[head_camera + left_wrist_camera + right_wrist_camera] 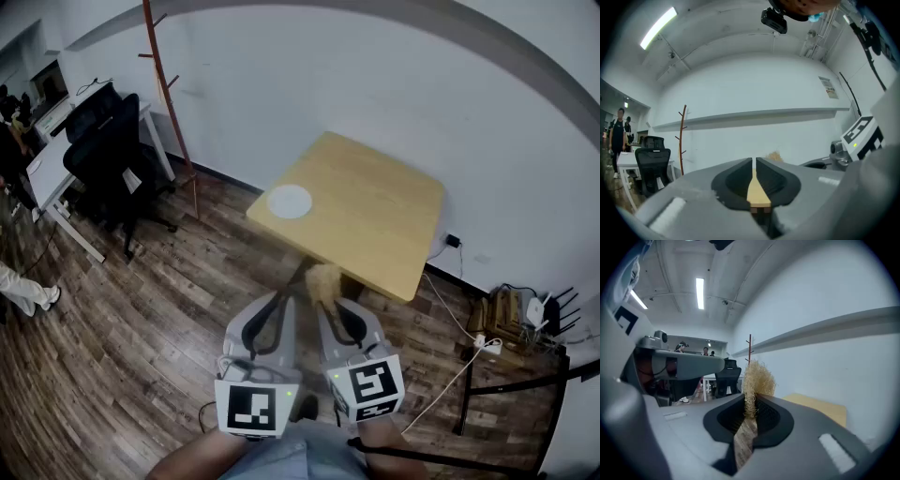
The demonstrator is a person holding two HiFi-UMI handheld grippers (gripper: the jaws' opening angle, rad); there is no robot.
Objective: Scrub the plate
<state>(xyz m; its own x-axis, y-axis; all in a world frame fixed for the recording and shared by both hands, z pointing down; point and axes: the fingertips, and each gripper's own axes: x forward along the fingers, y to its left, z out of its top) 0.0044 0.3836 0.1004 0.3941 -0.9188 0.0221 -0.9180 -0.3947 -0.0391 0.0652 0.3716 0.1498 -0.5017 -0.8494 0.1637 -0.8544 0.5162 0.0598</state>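
A white plate (290, 202) lies near the left corner of a light wooden table (375, 211) in the head view. Both grippers hang over the floor in front of the table, well short of the plate. My right gripper (325, 286) is shut on a tan fibrous scrubber (323, 278), which sticks up between its jaws as a straw-coloured tuft (757, 379) in the right gripper view. My left gripper (291, 289) is shut with nothing held; its jaws (753, 161) nearly meet. The plate is not seen in either gripper view.
A wooden coat stand (172, 103) rises left of the table. A black office chair (108, 155) and a white desk (52, 178) stand at far left, with a person's leg (23, 289) nearby. Cables, a power strip (487, 345) and a dark frame (511, 384) lie right.
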